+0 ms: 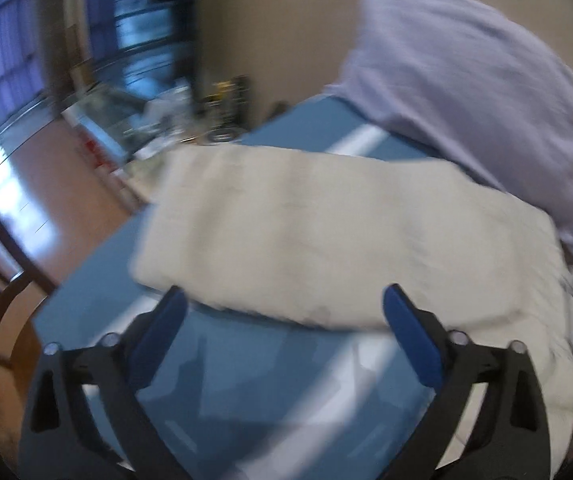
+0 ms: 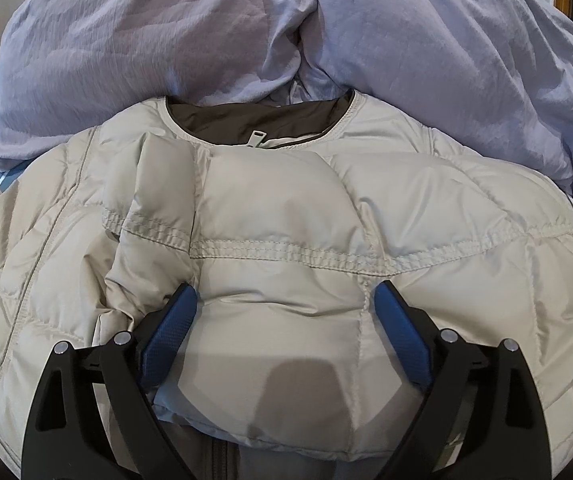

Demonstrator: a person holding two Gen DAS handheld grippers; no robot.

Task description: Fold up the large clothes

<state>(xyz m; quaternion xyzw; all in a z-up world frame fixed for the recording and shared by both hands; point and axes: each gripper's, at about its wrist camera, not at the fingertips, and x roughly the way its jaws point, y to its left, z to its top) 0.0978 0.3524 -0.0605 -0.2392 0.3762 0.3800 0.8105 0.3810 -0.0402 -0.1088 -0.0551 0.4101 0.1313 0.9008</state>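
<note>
Cream quilted fabric fills most of what we see: a puffer jacket (image 2: 286, 216) lies front-up on a blue table (image 1: 98, 308), its round neckline and brown lining toward the far side, the zipper pull just below the collar. Sleeves or side panels appear folded in over the chest, so padded layers overlap along the middle seam.

Behind the jacket, touching its collar edge, sits a bulky heap of lavender cloth (image 2: 134, 52), crumpled into two mounds.

Our right gripper (image 2: 286, 300) hovers low over the jacket's chest, pointing down at a slant. Its blue pads stand wide apart, one at each side of a puffed panel; the fabric bulges up between them, but the pads do not pinch it, so we read the tool as released. Whether the left pad's tip rests against the fold beside it we cannot tell.

Our left gripper (image 1: 286, 300) is also spread wide, with nothing between its blue pads (image 1: 410, 344) except bare table top below. From this blurred side view the jacket (image 1: 326, 240) looks like a flat, pale rectangle lying just beyond the fingertips, its near edge close to them but apart. The lavender cloth (image 1: 466, 92) rises at the right, past the jacket. A white stripe crosses the table surface. Off the table's left edge we see reddish flooring (image 1: 46, 168) and windows, all smeared.
</note>
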